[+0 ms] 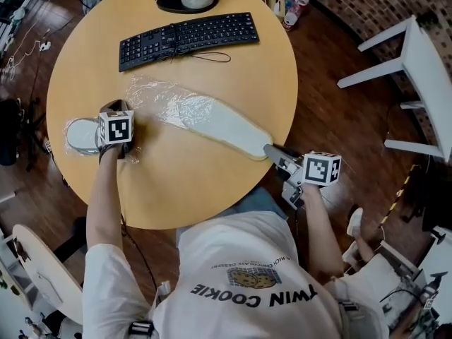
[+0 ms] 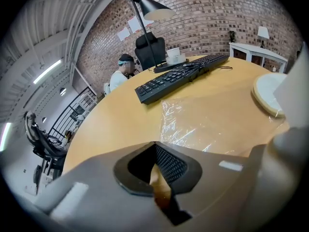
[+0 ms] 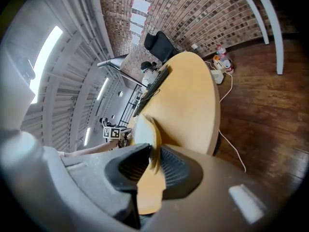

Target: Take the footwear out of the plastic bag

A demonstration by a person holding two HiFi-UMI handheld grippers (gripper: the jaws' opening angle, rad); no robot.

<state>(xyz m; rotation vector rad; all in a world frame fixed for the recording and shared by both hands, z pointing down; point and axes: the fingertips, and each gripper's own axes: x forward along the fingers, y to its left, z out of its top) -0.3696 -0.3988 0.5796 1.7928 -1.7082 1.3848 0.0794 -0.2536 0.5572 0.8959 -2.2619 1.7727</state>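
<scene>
The right gripper (image 1: 270, 150) pinches the slipper (image 1: 229, 134) by its end to pull it out of the bag (image 1: 166, 101). The left gripper (image 2: 155, 151) looks shut on the bag's edge to hold it down. The slipper lies on the table (image 1: 212, 189), its far end in the bag.

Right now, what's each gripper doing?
Left gripper: closed, seemingly pinching the clear plastic bag.
Right gripper: closed on the flat white slipper with tan edge.
</scene>
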